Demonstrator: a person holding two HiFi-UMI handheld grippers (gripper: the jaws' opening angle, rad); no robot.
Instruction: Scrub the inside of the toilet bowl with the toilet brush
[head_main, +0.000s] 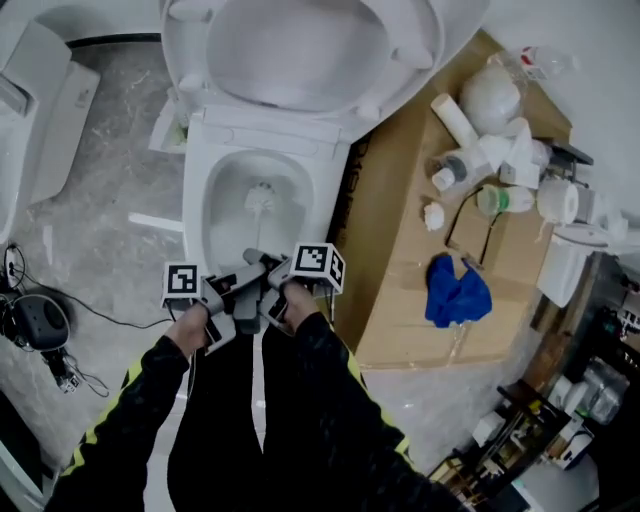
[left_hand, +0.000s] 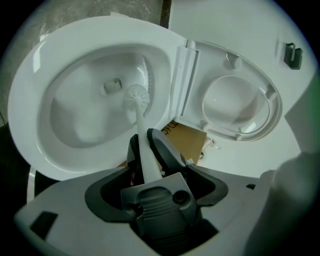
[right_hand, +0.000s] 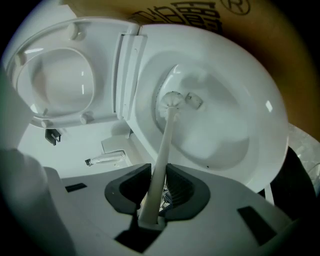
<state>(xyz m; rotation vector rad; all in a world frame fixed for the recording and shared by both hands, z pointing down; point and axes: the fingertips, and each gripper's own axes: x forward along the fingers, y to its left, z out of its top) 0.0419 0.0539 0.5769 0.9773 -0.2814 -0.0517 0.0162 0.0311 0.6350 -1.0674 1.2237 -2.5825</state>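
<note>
The white toilet bowl (head_main: 196, 205) stands open in front of me, its seat and lid (head_main: 300, 45) raised. A white toilet brush has its round head (head_main: 260, 198) down inside the bowl, near the drain. Both grippers hold its handle together at the bowl's front edge: my left gripper (head_main: 236, 292) and right gripper (head_main: 276, 284) sit side by side. In the left gripper view the handle (left_hand: 142, 145) runs between the left gripper (left_hand: 145, 142) jaws to the brush head (left_hand: 137, 96). In the right gripper view the right gripper (right_hand: 159, 187) is shut on the handle (right_hand: 164, 150), with the head (right_hand: 170, 100) against the bowl wall (right_hand: 235, 115).
A large cardboard box (head_main: 410, 250) stands right of the toilet, carrying a blue cloth (head_main: 458, 292) and several bottles (head_main: 478, 150). Another white fixture (head_main: 45, 110) is at the left. A cable and a small dark device (head_main: 38, 322) lie on the marble floor.
</note>
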